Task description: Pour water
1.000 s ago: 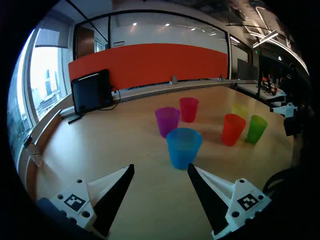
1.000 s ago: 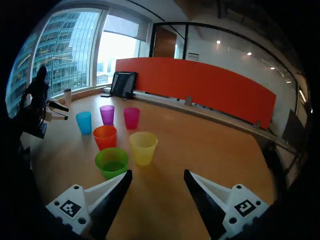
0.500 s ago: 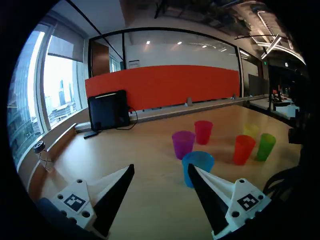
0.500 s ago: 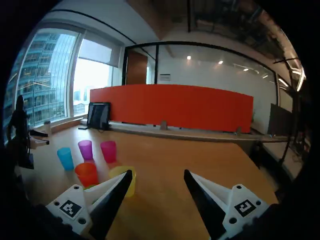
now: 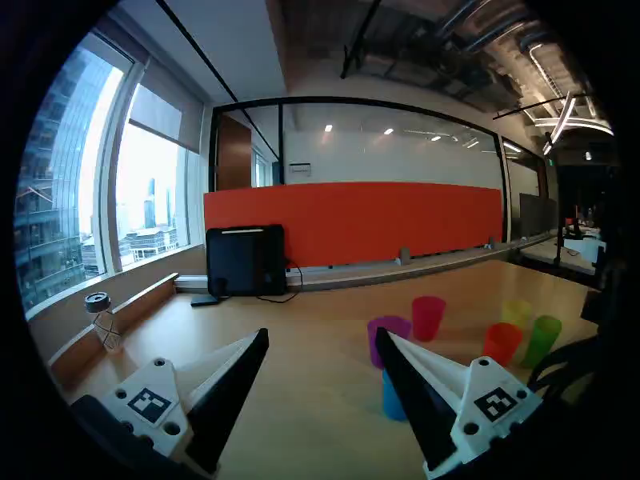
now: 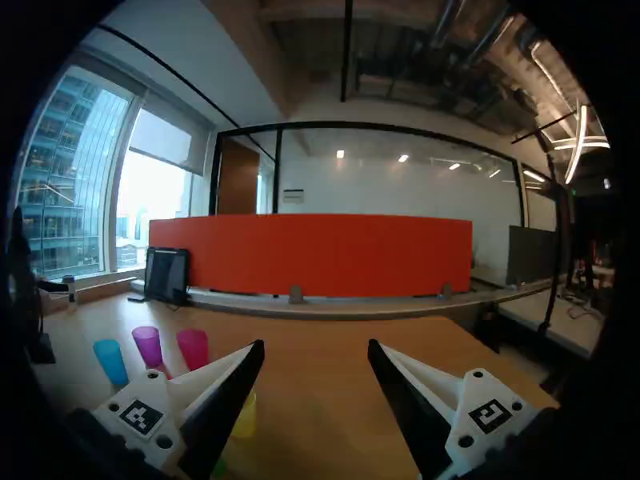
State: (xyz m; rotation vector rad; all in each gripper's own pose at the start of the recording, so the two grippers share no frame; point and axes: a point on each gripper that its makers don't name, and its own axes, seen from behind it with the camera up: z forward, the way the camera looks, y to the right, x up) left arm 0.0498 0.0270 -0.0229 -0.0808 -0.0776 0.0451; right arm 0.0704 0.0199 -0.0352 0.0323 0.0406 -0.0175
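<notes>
Both tools stand with their jaws spread wide and nothing between them. The left gripper (image 5: 320,334) and the right gripper (image 6: 316,344) each show two tapering wedge fingers, matte white plastic outside and black on the inner faces, with square printed markers near the base.

The cups are smooth, translucent plastic tumblers that flare slightly toward the rim. They stand clustered on the pale wooden table (image 5: 320,312), whose surface has a soft sheen. In the left gripper view the purple cup (image 5: 392,326) and pink cup (image 5: 428,318) stand just past the fingertip. The blue cup (image 5: 390,400) is largely hidden behind that finger. The orange cup (image 5: 502,342), green cup (image 5: 544,338) and yellow cup (image 5: 516,312) sit further right. In the right gripper view the blue, purple and pink cups line up at the left, and the yellow one peeks out beneath the finger.

A flat black screen (image 5: 246,260) leans against a matte orange partition (image 5: 360,220). A small clear bottle (image 5: 102,320), possibly glass, stands on the sill.

Compared with half a second ago, both cameras point higher: the cups sit lower in each view, more ceiling shows, and the blue cup is now mostly covered.
</notes>
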